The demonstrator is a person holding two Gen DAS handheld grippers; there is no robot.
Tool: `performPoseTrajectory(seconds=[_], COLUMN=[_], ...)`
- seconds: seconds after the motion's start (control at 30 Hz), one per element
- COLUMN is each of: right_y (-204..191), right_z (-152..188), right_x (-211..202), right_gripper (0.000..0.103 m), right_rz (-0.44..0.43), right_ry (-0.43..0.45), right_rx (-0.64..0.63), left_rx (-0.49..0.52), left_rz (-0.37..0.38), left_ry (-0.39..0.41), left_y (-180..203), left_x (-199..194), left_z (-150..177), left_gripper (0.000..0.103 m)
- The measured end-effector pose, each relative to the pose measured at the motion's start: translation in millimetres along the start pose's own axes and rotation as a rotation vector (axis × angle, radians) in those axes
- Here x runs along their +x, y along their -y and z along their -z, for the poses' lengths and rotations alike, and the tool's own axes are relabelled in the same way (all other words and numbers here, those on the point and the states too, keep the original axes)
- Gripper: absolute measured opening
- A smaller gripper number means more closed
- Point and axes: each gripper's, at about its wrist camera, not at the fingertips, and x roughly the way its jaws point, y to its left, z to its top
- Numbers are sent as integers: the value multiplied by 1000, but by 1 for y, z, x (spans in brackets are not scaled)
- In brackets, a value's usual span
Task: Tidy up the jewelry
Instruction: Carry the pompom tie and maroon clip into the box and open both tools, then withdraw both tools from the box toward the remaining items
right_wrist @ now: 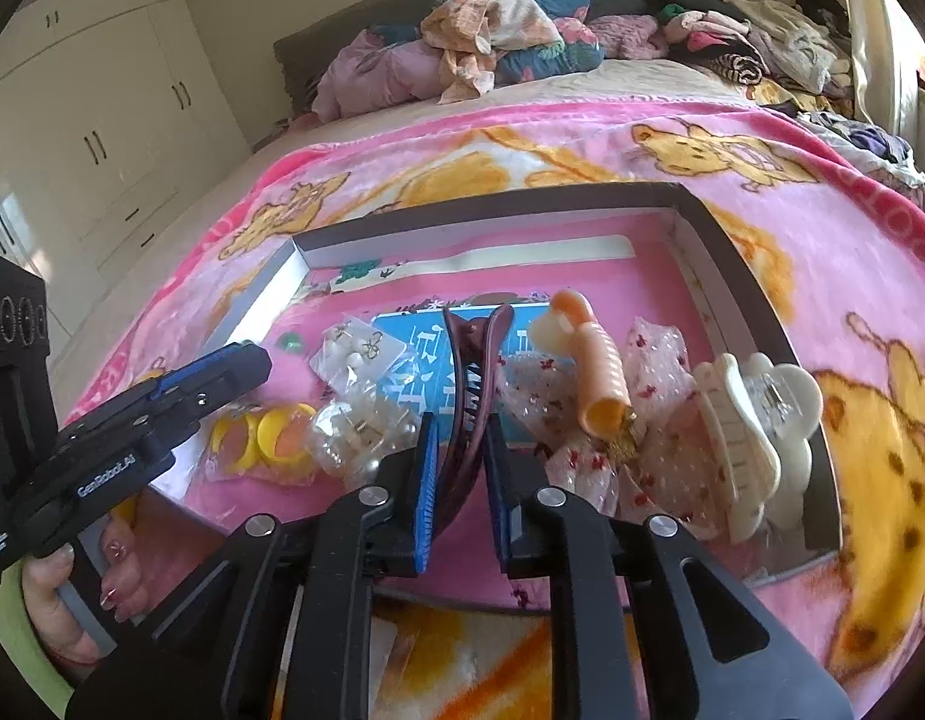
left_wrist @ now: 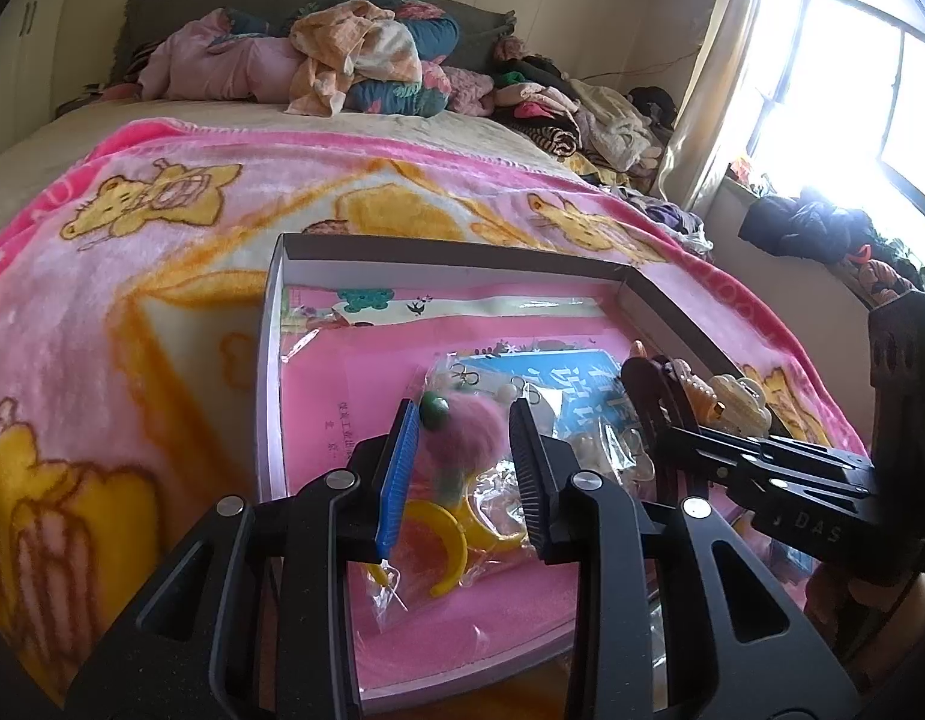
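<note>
Right tool gripping curved, toothed hair claw

The right gripper clamps a dark maroon hair claw over the box's near edge — a cream claw clip lies by its right wall.
</note>
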Motion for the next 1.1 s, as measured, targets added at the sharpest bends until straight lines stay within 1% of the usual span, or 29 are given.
performPoseTrajectory(seconds=[0.07,0.13,0.27,0.33,0.5,0.67,0.73,0.8,0.83,0.9,0.97,1.03,1.07,1.1], right_y=[0,1,4,5,6,2,0,-2,-3,-4,-4,-4,-4,-3], right_z=[2,4,6,7,10,15,17,20,21,23,25,28,29,31], right_x=[-6,-12,-24,-31,-47,-62,-68,-74,-76,-82,-88,-94,-97,-101], right_gripper=[17,23,27,31,38,50,58,60,65,71,72,74,75,80], right_rz=[2,5,8,11,9,18,31,41,47,58,64,70,73,80], right_ry=[13,27,50,64,89,118,132,144,150,166,176,185,189,198], right_rx=[2,9,20,25,39,36,33,24,21,19,17,19,18,18], left_rx=[1,3,5,6,3,1,1,4,6,8,8,17,20,22], left_rz=[2,2,4,4,5,10,11,12,12,10,9,-3,-6,-7], left_ry=[-1,-4,-5,-2,4,17,20,23,25,28,30,39,45,49], left_y=[0,0,2,3,7,9,11,13,13,15,16,19,20,21], left_x=[0,-1,-4,-6,-13,-22,-26,-30,-31,-35,-38,-43,-46,-48], left_z=[0,1,3,4,4,4,4,6,6,8,8,10,11,11], left_gripper=[26,30,32,34,41,52,58,61,64,70,73,81,84,87])
